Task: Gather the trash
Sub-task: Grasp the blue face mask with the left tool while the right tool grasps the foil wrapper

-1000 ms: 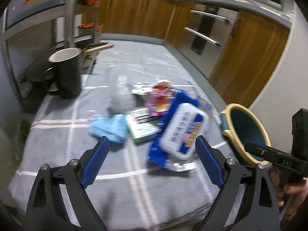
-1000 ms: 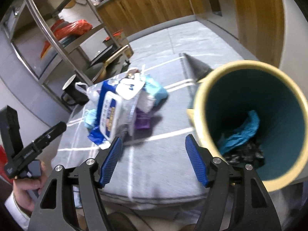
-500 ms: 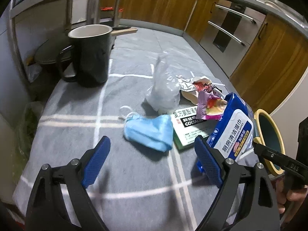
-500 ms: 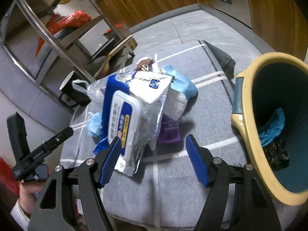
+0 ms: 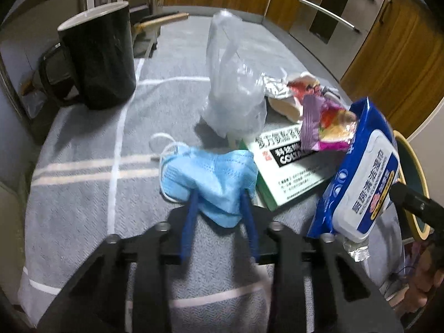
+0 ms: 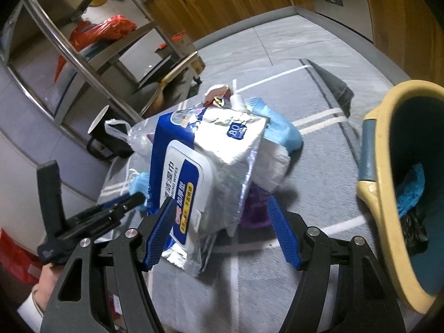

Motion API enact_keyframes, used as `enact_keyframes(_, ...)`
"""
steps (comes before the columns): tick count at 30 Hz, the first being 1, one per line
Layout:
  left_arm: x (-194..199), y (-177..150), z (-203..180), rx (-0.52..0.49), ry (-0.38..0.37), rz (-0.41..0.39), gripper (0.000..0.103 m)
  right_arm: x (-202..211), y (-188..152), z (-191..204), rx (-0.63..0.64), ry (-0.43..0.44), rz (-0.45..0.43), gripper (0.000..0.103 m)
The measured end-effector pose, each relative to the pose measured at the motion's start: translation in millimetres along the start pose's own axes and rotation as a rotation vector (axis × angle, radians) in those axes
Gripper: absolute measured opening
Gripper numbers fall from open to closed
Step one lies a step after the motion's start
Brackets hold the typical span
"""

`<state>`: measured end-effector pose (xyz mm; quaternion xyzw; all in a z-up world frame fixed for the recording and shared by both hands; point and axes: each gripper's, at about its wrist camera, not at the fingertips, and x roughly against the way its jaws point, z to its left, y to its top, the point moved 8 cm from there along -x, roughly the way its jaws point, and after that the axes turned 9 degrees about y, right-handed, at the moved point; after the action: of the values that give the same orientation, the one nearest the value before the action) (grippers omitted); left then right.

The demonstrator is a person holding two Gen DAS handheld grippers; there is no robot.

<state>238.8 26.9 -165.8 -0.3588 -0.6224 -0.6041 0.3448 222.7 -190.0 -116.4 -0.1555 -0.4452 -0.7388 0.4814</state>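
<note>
The left gripper [image 5: 219,202] is closing its jaws around the near corner of the crumpled blue face mask [image 5: 211,177], which lies on the grey tablecloth [image 5: 83,194] just beside a green-edged box [image 5: 288,172]; the pads appear to pinch the fabric already, though blur leaves that unsure. The right gripper [image 6: 222,222] straddles the wet-wipes pack [image 6: 199,174], jaws narrowing but not visibly pressing it. The bin [image 6: 388,222] waits tilted at the table's right, mouth toward the pile, probably for short drops.
</note>
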Motion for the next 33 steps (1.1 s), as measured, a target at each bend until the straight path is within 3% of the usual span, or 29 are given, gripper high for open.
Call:
enact_keyframes(4, 2.6, -2.5, 0.0, -0.006, -0.006, 0.000, 0.014, -2.8, 1.3, 8.3, 0.031, 0.006, -0.005, 0.043)
enact_keyframes(11, 12.5, -4.2, 9.4, 0.040, -0.004, -0.014, 0.014, 7.4, 1.7, 22.2, 0.078, 0.037, -0.034, 0.015)
enact_keyframes(21, 41.8, -8.7, 14.3, 0.096, -0.021, -0.054, 0.014, 22.3, -3.5, 47.3, 0.129, 0.085, -0.048, 0.009)
enact_keyframes(33, 60.1, -20.4, 10.4, 0.145, -0.073, -0.055, 0.014, 24.9, -13.1, 54.3, 0.183, 0.059, -0.019, 0.010)
